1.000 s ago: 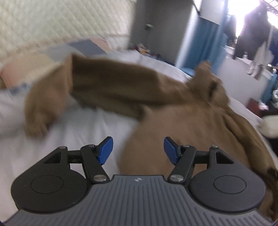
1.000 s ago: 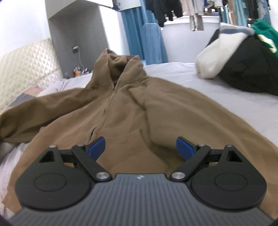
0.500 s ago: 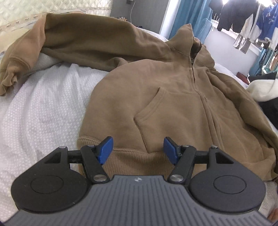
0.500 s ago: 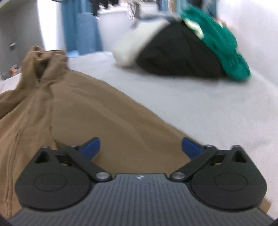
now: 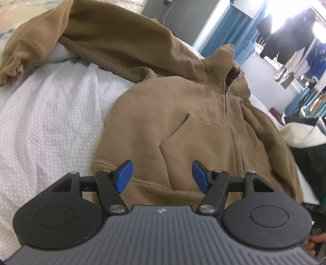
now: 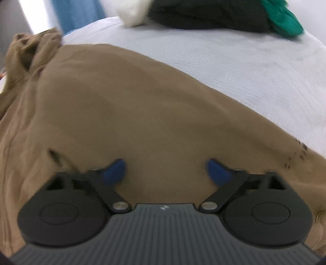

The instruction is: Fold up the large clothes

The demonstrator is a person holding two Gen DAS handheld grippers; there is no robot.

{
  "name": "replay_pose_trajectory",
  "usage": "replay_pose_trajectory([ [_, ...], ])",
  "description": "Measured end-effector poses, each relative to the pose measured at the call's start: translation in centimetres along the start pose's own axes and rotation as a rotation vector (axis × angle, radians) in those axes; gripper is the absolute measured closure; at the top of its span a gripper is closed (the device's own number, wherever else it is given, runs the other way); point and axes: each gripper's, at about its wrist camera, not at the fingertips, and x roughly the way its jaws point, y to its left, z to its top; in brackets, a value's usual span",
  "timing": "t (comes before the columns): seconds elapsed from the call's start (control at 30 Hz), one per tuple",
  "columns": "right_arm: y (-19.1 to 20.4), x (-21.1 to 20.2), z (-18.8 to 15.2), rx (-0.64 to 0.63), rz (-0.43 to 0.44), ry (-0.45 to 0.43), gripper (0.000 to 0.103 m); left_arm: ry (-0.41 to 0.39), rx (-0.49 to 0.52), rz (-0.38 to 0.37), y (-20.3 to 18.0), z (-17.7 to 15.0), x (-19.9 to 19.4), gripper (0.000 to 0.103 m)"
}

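A brown zip hoodie [image 5: 183, 114] lies front up on the white bed [image 5: 46, 114], its hood at the far end and one sleeve [image 5: 85, 34] stretched out to the left. My left gripper [image 5: 162, 176] stands open just above the ribbed hem, near the pocket, with nothing pressed between its blue pads. In the right wrist view the same hoodie [image 6: 132, 114] fills the frame. My right gripper [image 6: 166, 171] hovers low over its right side near the sleeve; its jaws are closing, with the pads apart and no fabric caught between them.
A pile of white, black and green clothes [image 6: 214, 12] sits at the far right of the bed, also seen as the clothes pile [image 5: 305, 142]. Blue curtains [image 5: 222, 34] and hanging garments stand beyond the bed. White sheet [image 6: 254, 67] lies right of the hoodie.
Both grippers have dropped closer to the hoodie. The left sleeve, flying a second ago, now rests on the bed. The right gripper swung right, tipped downward, and its jaws narrowed.
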Motion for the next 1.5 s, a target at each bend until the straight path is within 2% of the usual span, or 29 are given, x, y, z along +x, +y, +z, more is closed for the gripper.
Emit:
replay_pose_trajectory([
  [0.03, 0.5, -0.5, 0.1, -0.022, 0.023, -0.003, 0.059, 0.0, -0.01, -0.005, 0.1, 0.1, -0.1, 0.034],
  [0.07, 1.0, -0.9, 0.1, -0.052, 0.027, -0.004, 0.073, 0.0, -0.016, -0.008, 0.2, 0.1, -0.1, 0.034],
  [0.13, 1.7, -1.4, 0.4, -0.119, -0.007, -0.017, 0.085, -0.001, -0.024, -0.012, 0.4, 0.1, -0.1, 0.034],
  [0.23, 1.1, -2.4, 1.5, -0.113, 0.002, -0.024, 0.095, -0.001, -0.043, -0.02, 0.7, 0.2, -0.3, 0.034],
  [0.33, 0.2, -4.1, 3.6, -0.121, -0.001, -0.075, 0.096, -0.002, -0.039, -0.019, 0.5, 0.2, -0.3, 0.034],
  [0.43, -1.3, -6.2, 6.6, -0.122, -0.026, -0.149, 0.096, -0.007, -0.033, -0.015, 0.5, 0.2, -0.4, 0.034],
  [0.57, -2.6, -8.8, 12.3, -0.139, -0.073, -0.265, 0.096, -0.032, -0.032, -0.004, 0.7, 0.4, -1.0, 0.034],
  [0.7, -1.2, -10.6, 17.8, -0.198, -0.146, -0.401, 0.096, -0.06, -0.05, 0.014, 1.4, 0.9, -1.8, 0.034],
  [0.77, -0.5, -9.8, 20.9, -0.212, -0.185, -0.446, 0.096, -0.063, -0.06, 0.027, 1.9, 1.0, -1.9, 0.034],
  [0.9, -0.2, -5.6, 23.3, -0.271, -0.315, -0.499, 0.096, -0.069, -0.076, 0.072, 2.9, 1.3, -1.7, 0.034],
  [1.0, -2.1, -0.7, 23.9, -0.244, -0.366, -0.452, 0.096, -0.081, -0.093, 0.122, 3.5, 1.6, -1.4, 0.034],
  [1.1, -4.5, 3.4, 22.8, -0.199, -0.349, -0.395, 0.096, -0.079, -0.101, 0.158, 4.4, 2.1, -0.8, 0.033],
  [1.2, -5.8, 5.0, 21.1, -0.153, -0.285, -0.389, 0.095, -0.057, -0.116, 0.18, 5.2, 2.4, 0.1, 0.033],
  [1.33, -6.3, 4.1, 19.5, -0.071, -0.216, -0.381, 0.09, -0.039, -0.153, 0.167, 6.0, 2.3, 0.3, 0.033],
  [1.4, -6.2, 2.7, 18.0, -0.011, -0.212, -0.371, 0.078, -0.029, -0.169, 0.145, 6.2, 2.3, 0.0, 0.033],
  [1.47, -6.3, 0.7, 16.8, 0.057, -0.141, -0.381, 0.047, -0.025, -0.195, 0.107, 6.6, 2.1, -0.3, 0.032],
  [1.5, -6.1, -0.4, 16.0, 0.075, -0.114, -0.393, 0.043, -0.021, -0.203, 0.095, 6.7, 2.2, -0.5, 0.032],
])
